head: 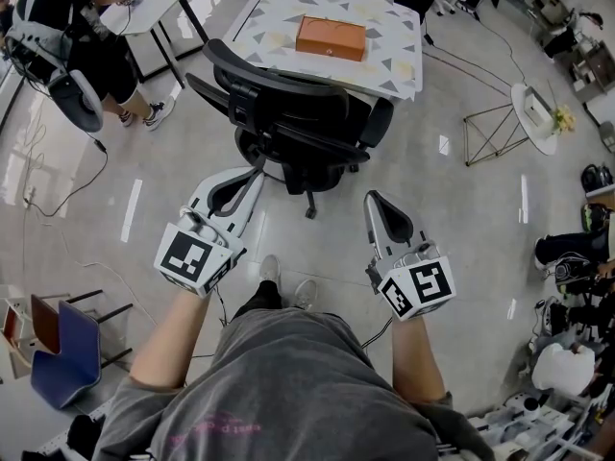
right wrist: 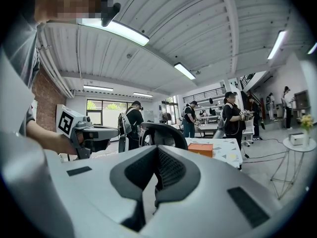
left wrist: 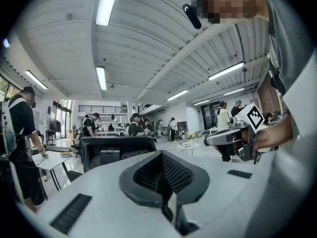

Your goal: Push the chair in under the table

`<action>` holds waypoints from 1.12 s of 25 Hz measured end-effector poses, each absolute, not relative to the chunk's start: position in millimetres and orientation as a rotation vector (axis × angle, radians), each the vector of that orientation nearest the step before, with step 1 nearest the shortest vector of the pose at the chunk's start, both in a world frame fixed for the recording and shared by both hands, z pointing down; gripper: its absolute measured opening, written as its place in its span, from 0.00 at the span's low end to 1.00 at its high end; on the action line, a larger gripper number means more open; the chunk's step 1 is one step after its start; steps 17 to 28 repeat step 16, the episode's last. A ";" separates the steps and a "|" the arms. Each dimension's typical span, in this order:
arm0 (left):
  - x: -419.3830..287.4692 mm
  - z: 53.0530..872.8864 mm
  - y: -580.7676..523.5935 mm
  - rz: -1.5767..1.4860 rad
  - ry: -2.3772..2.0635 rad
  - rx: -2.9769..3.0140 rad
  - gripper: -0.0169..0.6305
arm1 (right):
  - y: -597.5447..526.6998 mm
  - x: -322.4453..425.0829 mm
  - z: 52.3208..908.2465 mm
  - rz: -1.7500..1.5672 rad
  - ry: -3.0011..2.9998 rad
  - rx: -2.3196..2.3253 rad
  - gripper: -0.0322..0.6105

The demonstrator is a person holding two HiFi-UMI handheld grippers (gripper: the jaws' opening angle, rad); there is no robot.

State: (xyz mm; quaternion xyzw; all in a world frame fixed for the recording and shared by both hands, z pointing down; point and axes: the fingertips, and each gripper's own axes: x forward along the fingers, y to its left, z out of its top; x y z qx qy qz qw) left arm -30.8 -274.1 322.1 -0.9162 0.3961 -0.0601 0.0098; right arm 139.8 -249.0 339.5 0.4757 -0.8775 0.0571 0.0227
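- Fingers of the left gripper are pressed together with nothing between them. The fingers of the right gripper are also closed and empty.
- Both grippers are held level in front of the person, side by side. They are apart from the chair and touch nothing.
- The black office chair stands on the floor at the near edge of the tabletop. Its backrest faces the person and sits just beside that edge.
- From above, the top of the backrest overlaps the tabletop's rim, and the seat seems to reach in beneath it. The backrest hides how far the seat goes.
- The chair looks slightly turned rather than square to the table, and its wheeled base shows on the person's side.
- My judgement is that the chair lies close to where the task wants it. This fits a push already made with the grippers drawn back. It also fits a chair that needs a last nudge to go fully under and square, and the pictures do not settle which.
- An orange box lies on the patterned tabletop, and no label on it can be read.
- Each gripper's cube carries black-and-white square markers, with no words.
- Faint pink print shows on the person's grey shirt, but it is too small and inverted to read.
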 end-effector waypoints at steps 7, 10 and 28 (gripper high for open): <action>-30.8 321.6 -275.8 -0.186 1.231 -2.863 0.03 | -249.9 138.6 339.8 0.176 -2.718 1.468 0.06; -30.2 322.2 -276.7 -0.187 1.232 -2.867 0.03 | -250.5 139.1 339.7 0.177 -2.718 1.467 0.06; -28.0 326.1 -277.6 -0.193 1.234 -2.870 0.03 | -251.5 141.8 343.0 0.180 -2.716 1.467 0.06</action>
